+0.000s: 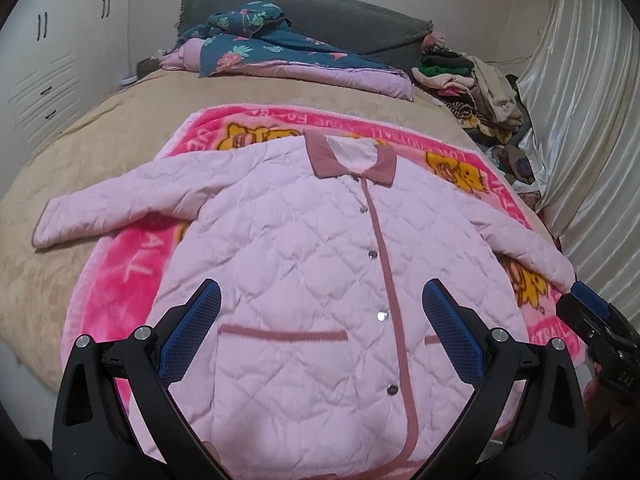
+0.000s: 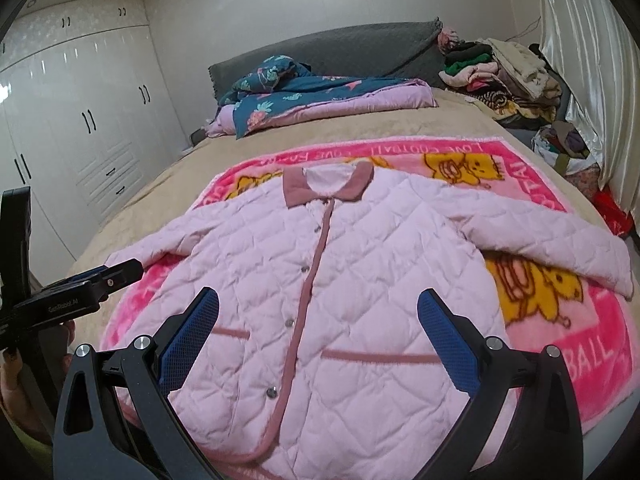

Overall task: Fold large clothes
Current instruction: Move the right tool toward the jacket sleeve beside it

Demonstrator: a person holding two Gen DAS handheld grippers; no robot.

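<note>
Both wrist views face the headboard point(image 1: 320, 20) from close above; both share the jacket point(image 2: 320, 280).

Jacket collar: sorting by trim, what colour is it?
Dusty rose collar, darker than the jacket; clearest in the right wrist view.

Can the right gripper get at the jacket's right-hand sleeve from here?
Probably yes. The right gripper is open above the jacket, and the sleeve lies flat and uncovered on the pink blanket, with nothing between them. The left gripper is on the other side.
</note>
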